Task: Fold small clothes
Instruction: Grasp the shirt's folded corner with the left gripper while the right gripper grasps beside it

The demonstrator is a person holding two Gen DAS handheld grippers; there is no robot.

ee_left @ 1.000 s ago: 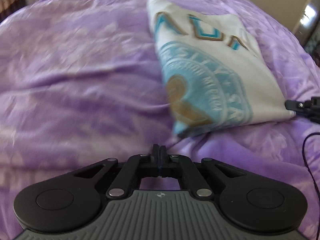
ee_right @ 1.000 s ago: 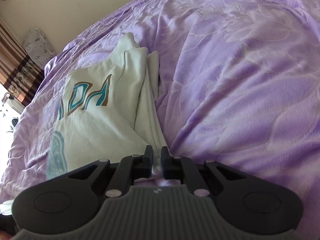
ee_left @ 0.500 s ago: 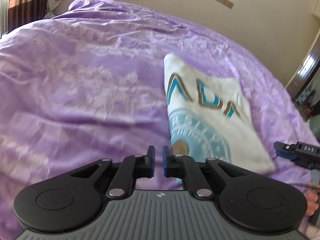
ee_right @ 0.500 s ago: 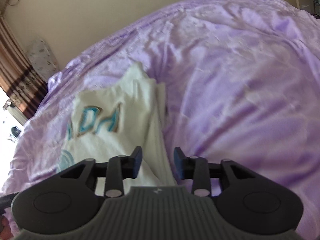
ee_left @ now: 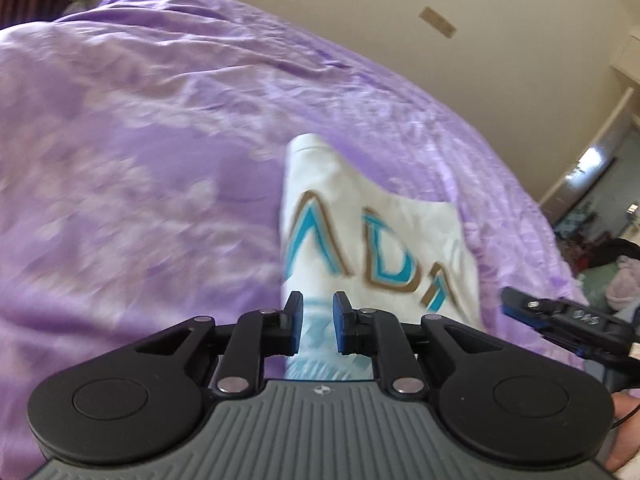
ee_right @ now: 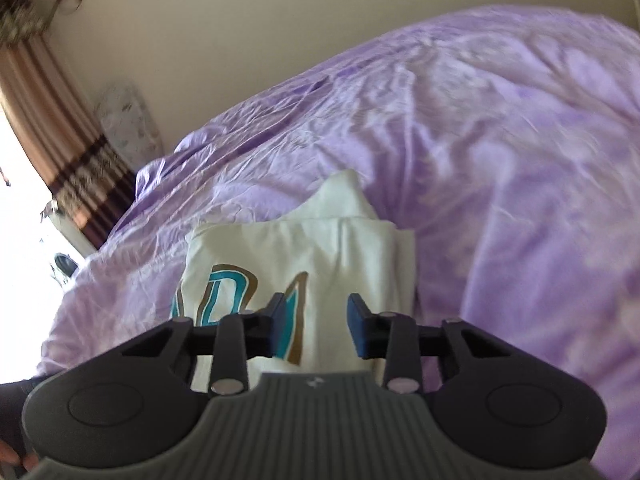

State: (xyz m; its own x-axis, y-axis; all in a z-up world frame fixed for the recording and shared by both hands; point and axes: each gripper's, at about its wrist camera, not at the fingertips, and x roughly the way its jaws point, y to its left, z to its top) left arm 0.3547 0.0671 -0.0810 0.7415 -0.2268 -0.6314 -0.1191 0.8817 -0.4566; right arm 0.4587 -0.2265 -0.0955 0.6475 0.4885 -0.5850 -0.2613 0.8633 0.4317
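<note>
Just beyond the open jaws of the left gripper [ee_left: 316, 322] lies the folded shirt [ee_left: 384, 248], a cream-white knit with a teal and tan print, spread flat on the purple bedspread [ee_left: 140, 184]. Those jaws stand a little apart with nothing between them; the shirt's near printed edge shows through the gap and runs away ahead and to the right. The right gripper [ee_right: 318, 326] has its jaws wider apart, also empty, and the shirt [ee_right: 320, 248] sits straight ahead of them, its stacked plain folds showing as soft ridges beyond the right finger.

It looks light and limp — a thin jersey that will sag and slide out of square if lifted by a single point. I would judge the safest hold to be at the two near corners, each gripper pinching through all the layers at once, so the stack moves as one piece. A peak of cloth pokes out at the far end, well past both sets of jaws — likely a sleeve or a collar, though I cannot tell which. The bedspread is crinkled, slightly glossy and soft, so it may bunch up under a low pinch.
</note>
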